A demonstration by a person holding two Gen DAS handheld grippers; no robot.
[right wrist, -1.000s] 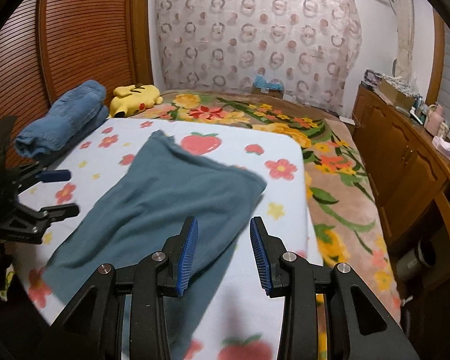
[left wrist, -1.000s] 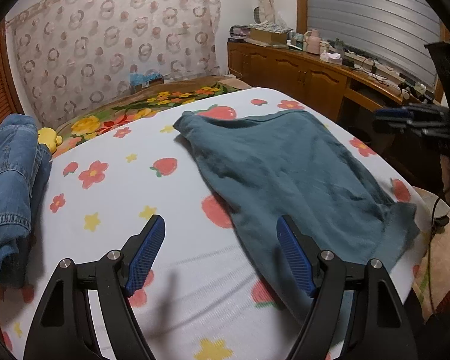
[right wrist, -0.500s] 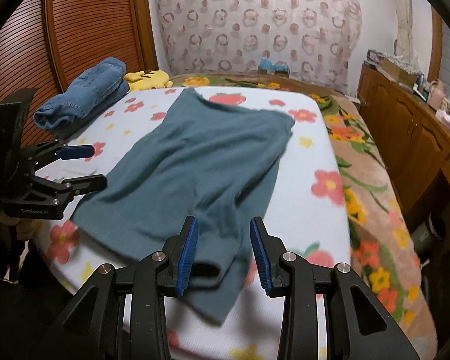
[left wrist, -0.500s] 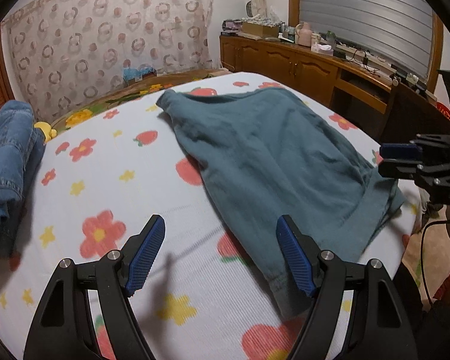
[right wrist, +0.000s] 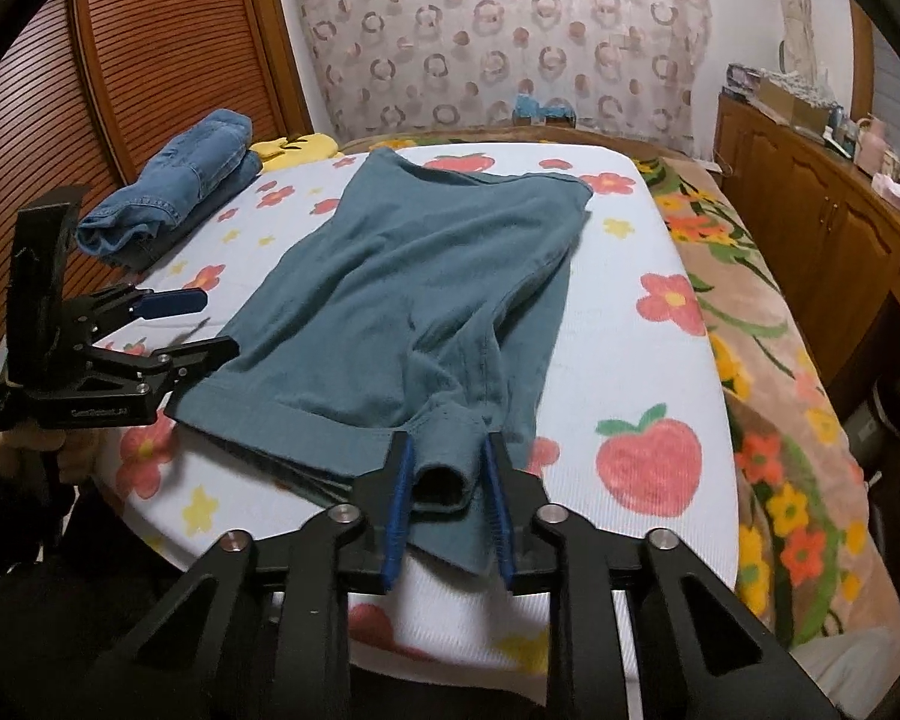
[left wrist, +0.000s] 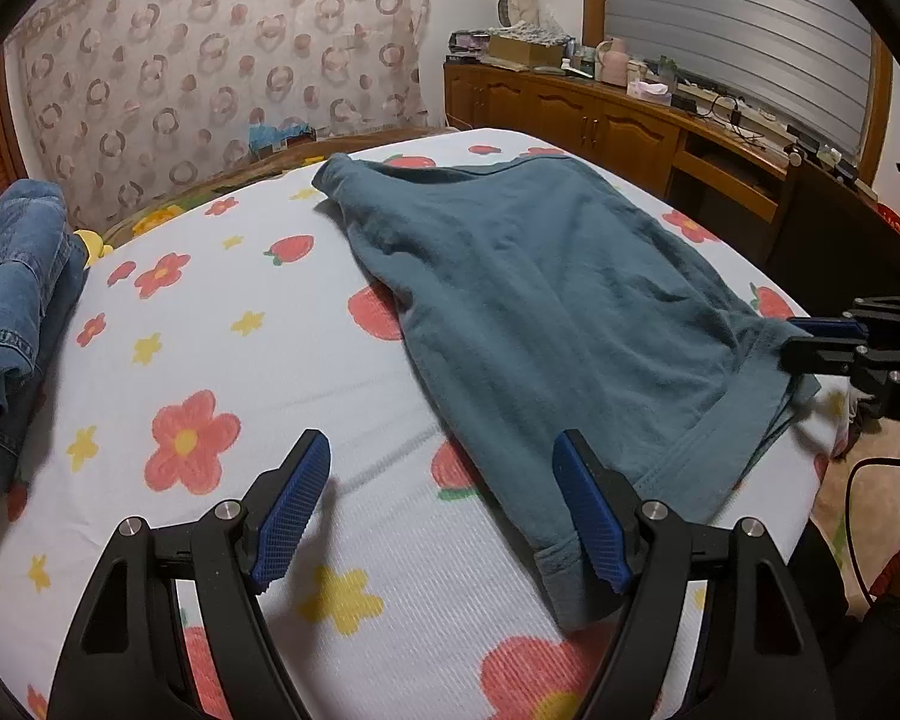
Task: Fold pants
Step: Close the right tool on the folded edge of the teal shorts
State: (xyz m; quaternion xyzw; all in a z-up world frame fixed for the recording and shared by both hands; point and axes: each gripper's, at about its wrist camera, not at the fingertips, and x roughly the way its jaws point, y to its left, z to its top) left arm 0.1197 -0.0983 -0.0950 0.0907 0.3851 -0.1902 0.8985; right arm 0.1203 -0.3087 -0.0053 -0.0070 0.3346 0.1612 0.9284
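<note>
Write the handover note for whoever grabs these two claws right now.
Left claw: open, empty, hovering by the near left corner of the teal pants.
Right claw: open, fingers either side of a bunched hem corner, not yet closed.
Pants lie spread on the strawberry sheet; folded jeans sit at the far left.
Done: pants laid out.
Left: grip both near corners and make the fold.

My bed (right wrist: pixel 618 372), white cover with flowers and strawberries: teal pants (right wrist: pixel 414 300) spread mid-frame, folded jeans (right wrist: pixel 174 198) upper left, yellow plush (right wrist: pixel 297 147) beside them.
</note>
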